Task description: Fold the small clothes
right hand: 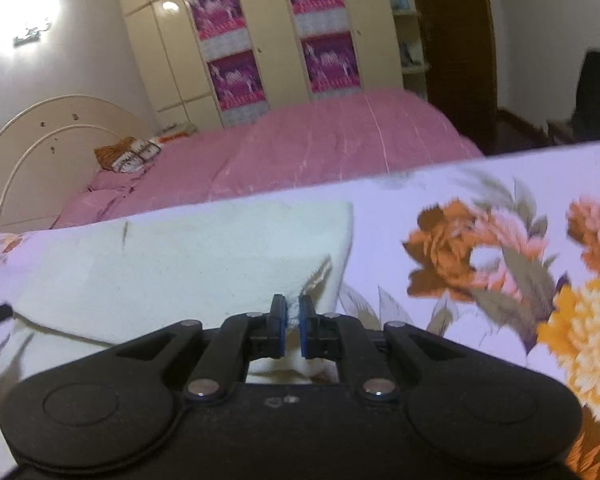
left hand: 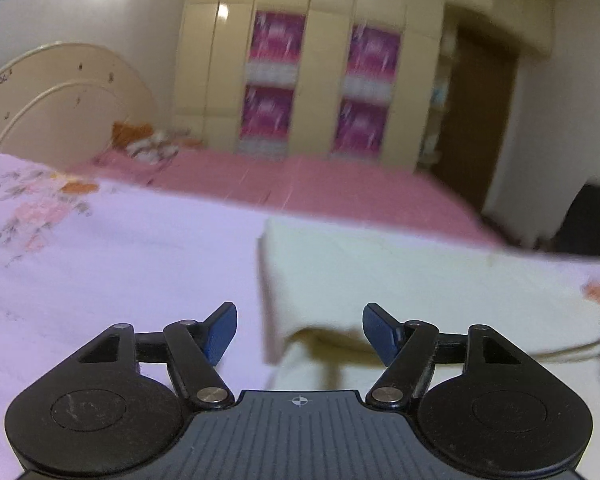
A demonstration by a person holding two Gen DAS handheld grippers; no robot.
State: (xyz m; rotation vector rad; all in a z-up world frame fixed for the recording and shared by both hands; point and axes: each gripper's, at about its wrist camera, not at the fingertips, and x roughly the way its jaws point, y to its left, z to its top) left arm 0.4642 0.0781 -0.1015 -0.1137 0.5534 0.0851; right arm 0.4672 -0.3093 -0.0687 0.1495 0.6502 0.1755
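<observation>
A small cream-white garment [left hand: 400, 280] lies on a pale lilac floral sheet [left hand: 100, 272]. In the left wrist view my left gripper [left hand: 298, 330] is open and empty, its blue pads wide apart just before the garment's left near corner, where a fold lifts. In the right wrist view the garment [right hand: 180, 268] lies left of centre. My right gripper [right hand: 292, 316] is shut on the garment's near right edge, with white cloth pinched between the blue pads.
The floral sheet [right hand: 500, 264] covers the work surface. Behind it stands a bed with a pink cover [right hand: 300, 152], a curved headboard [right hand: 52, 128] and a cream wardrobe with purple panels [left hand: 312, 80]. A dark door [left hand: 476, 112] is at the right.
</observation>
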